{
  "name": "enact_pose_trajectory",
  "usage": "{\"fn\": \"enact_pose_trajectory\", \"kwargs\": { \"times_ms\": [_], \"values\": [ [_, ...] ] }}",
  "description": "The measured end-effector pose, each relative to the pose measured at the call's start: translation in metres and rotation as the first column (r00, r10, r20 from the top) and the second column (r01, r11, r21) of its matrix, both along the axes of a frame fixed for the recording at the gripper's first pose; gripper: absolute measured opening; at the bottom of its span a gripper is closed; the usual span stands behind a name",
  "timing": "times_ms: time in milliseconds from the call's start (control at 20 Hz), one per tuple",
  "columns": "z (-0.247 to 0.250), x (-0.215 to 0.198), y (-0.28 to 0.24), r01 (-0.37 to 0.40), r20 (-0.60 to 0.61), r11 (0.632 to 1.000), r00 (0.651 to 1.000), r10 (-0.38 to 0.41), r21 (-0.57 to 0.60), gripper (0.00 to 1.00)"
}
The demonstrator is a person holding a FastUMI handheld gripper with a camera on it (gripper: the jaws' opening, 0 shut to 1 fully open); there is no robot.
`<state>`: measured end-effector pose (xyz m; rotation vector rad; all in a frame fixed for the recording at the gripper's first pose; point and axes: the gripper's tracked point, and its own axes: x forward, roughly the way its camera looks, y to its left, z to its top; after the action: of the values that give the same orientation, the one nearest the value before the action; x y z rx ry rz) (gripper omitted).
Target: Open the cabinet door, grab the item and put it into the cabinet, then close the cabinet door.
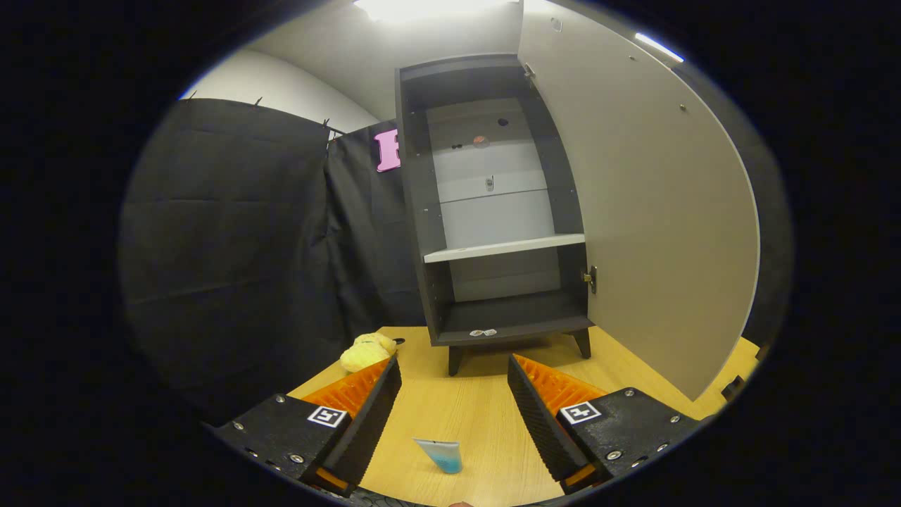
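Cabinet open, tube on the table between spread fingers.

The dark cabinet [493,211] stands beyond the gripper [454,366], its door [647,211] swung wide, a pale shelf [503,248] inside. The blue tube [440,454] lies on the wooden table [471,408], untouched; a yellow plush toy [366,352] sits beside the left finger.

A bright ceiling light strip [436,7] glares overhead, blown out white. The tall dark cabinet [493,211] bows with fisheye distortion (worst at the far right); the pale wooden table [464,415] is evenly lit and sharp.
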<state>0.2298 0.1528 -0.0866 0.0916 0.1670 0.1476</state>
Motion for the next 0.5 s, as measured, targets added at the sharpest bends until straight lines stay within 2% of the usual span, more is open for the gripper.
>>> {"fn": "enact_pose_trajectory", "kwargs": {
  "times_ms": [500],
  "values": [
    [-0.113,0.003,0.029,-0.028,-0.195,0.997,0.981,0.015,-0.065,0.92]
  ]
}}
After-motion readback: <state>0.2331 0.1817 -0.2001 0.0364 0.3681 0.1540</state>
